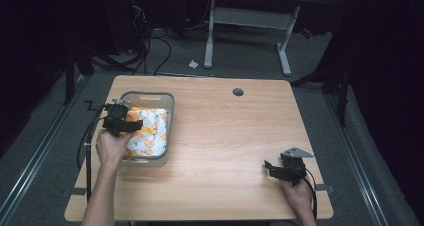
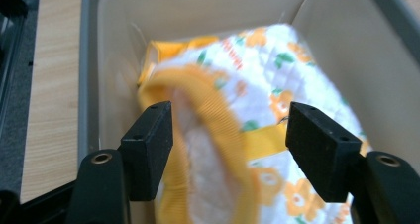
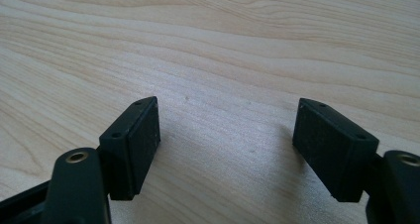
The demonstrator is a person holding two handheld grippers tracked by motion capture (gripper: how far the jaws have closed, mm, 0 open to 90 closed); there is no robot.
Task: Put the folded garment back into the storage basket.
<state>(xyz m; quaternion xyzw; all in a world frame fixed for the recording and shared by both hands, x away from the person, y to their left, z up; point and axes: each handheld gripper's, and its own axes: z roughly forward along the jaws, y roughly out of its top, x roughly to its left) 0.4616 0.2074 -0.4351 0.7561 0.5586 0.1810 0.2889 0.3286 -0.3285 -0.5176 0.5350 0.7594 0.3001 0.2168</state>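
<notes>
1. In the high view, the left gripper is being held over a grey rectangular plastic bin standing at the left side of the light wooden table. A white quilted cloth with orange trim and flower print is lying inside the bin. The right gripper is being held low over the table's near right part, well apart from the bin.

2. In the left gripper view, the jaws are being held apart, with the cloth's orange ribbed edge between them and not being clamped.

3. In the right gripper view, the jaws are being held wide apart over bare wood, with nothing between them.
</notes>
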